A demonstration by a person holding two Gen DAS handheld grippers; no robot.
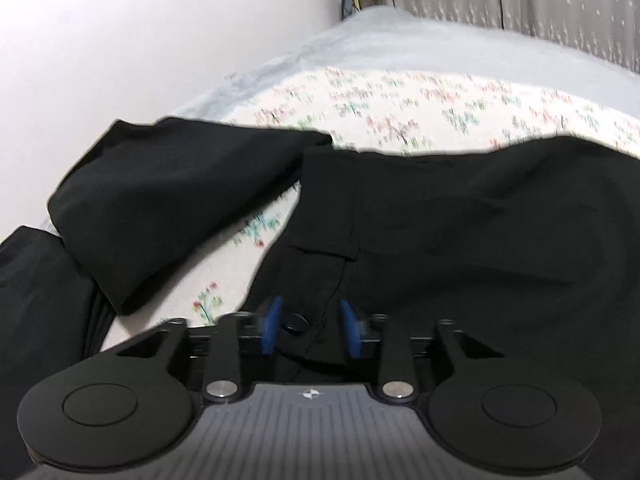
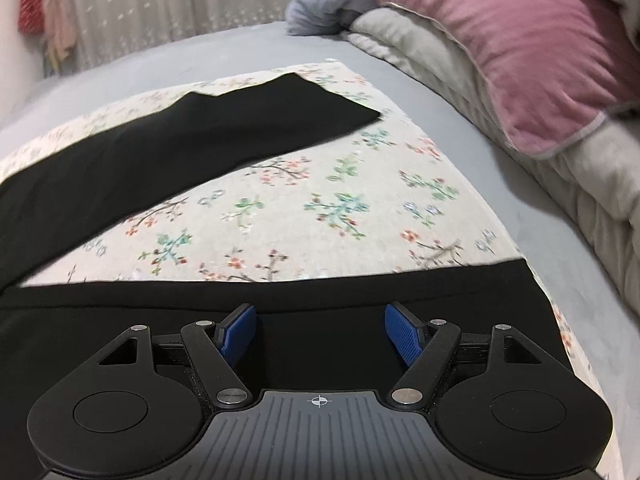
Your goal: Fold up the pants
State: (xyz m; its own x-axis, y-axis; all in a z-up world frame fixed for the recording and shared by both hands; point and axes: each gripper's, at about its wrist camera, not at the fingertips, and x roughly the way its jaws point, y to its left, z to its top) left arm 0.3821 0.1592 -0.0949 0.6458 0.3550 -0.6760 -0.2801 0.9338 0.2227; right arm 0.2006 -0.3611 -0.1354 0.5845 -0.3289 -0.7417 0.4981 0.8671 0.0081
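Two forward-looking views from hand-held tongs, both angled down at black pants (image 1: 460,232) spread on a floral cloth (image 2: 312,200) on a bed.

Left wrist view: nearest the camera, the left gripper (image 1: 308,330) sits over the waistband of the pants. Its blue fingertips (image 1: 269,330) stand a modest gap apart, either side of the fly placket and a dark button (image 1: 295,323). The fabric lies between them, but whether the pads press on it cannot be told. This part of the view is slightly blurred. Beyond the button, the seat of the pants fills the right half of the view. To the left of the pants, apart from them across a strip of floral cloth, lies a separate folded black garment (image 1: 168,200). Farther off come a pale grey bedsheet (image 1: 400,44), a white wall (image 1: 140,28) and a dotted curtain (image 1: 540,4).

Right wrist view: nearest, the right gripper (image 2: 320,334) hovers with its blue fingertips (image 2: 404,334) spread wide over one pant leg (image 2: 320,292), which runs flat across the bottom of the view; nothing is gripped. Beyond that leg is open floral cloth, then the other pant leg (image 2: 192,144) stretches away diagonally to the upper right. Right of the pants, on the grey sheet, are a quilted blanket (image 2: 568,184) and a pink pillow (image 2: 520,52). The curtain hangs farthest back.
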